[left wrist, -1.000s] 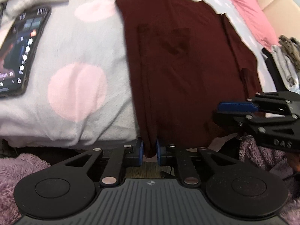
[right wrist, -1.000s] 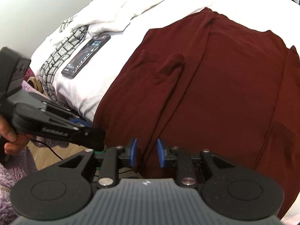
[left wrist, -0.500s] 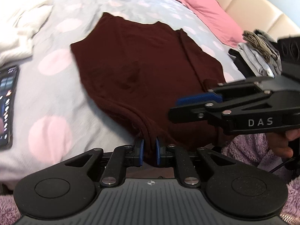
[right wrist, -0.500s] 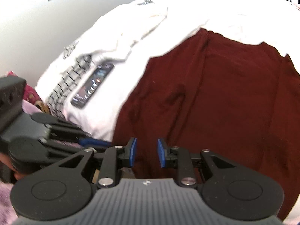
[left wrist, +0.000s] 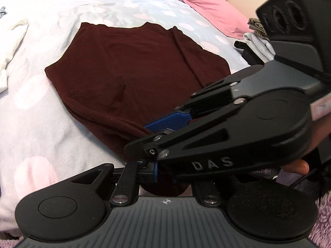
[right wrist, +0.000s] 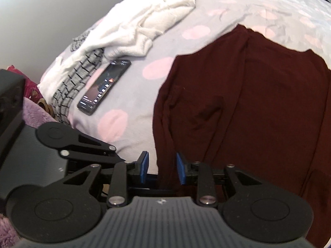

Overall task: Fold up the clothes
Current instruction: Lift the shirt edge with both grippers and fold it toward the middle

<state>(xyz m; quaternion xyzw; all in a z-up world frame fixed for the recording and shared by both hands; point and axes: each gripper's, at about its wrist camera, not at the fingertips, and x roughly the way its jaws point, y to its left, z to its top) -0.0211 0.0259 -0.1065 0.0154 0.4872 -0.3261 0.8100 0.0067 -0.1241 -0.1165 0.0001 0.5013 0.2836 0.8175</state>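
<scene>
Bedspread [right wrist: 132,103] bears maroon shirt [right wrist: 258,103], hem between right tool [right wrist: 161,168] pads.

One maroon garment [left wrist: 134,66], one phone [right wrist: 104,86], two grippers, perhaps two white garments [right wrist: 149,29], one pink pillow [left wrist: 209,6]

1. Dark maroon top [left wrist: 136,66] is spread out flat on the bed [left wrist: 41,107], which has a pale grey cover with pink dots.
2. Left tool [left wrist: 163,170] is at the bottom, clamped on the near edge of the top; only one blue pad shows, the other is hidden.
3. Right tool [left wrist: 149,136] comes in from the right and crosses right over it, blue pad against the fabric's edge.
4. Pink pillow [left wrist: 209,8] at the far end, stack of folded clothes [left wrist: 258,39] on the right, white garment [left wrist: 12,47] on the left.
</scene>
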